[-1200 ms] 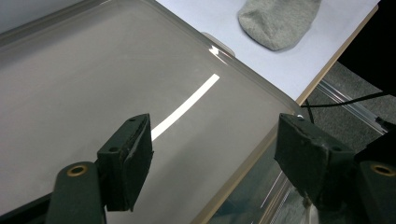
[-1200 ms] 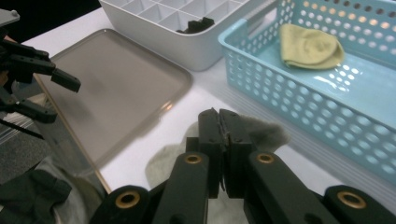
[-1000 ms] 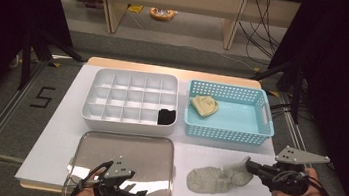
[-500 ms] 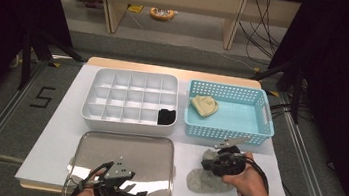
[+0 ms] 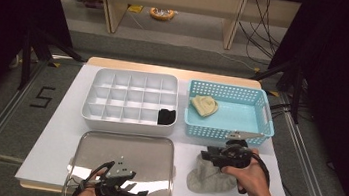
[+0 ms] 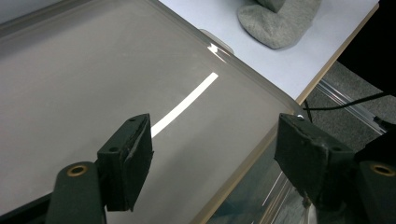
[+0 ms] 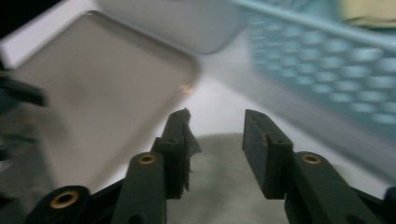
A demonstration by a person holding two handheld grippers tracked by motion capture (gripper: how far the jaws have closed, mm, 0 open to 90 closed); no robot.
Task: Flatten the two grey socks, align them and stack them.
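Grey sock lies under the lowered, open-jawed right gripper

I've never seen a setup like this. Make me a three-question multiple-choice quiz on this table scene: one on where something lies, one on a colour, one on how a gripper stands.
1. Where does the grey sock lie?
A. In the blue basket
B. On the white table, right of the metal tray
C. In the white divided box

2. What colour is the basket that holds the beige cloth?
A. Red
B. Light blue
C. Black

3. How does the left gripper stand?
A. Open, over the metal tray
B. Shut on the sock
C. Shut on the beige cloth

Answers:
1 B: the high view shows the sock on the table beside the tray, under the right gripper.
2 B: its perforated walls are light blue.
3 A: the left gripper view shows its jaws wide apart, nothing between them.
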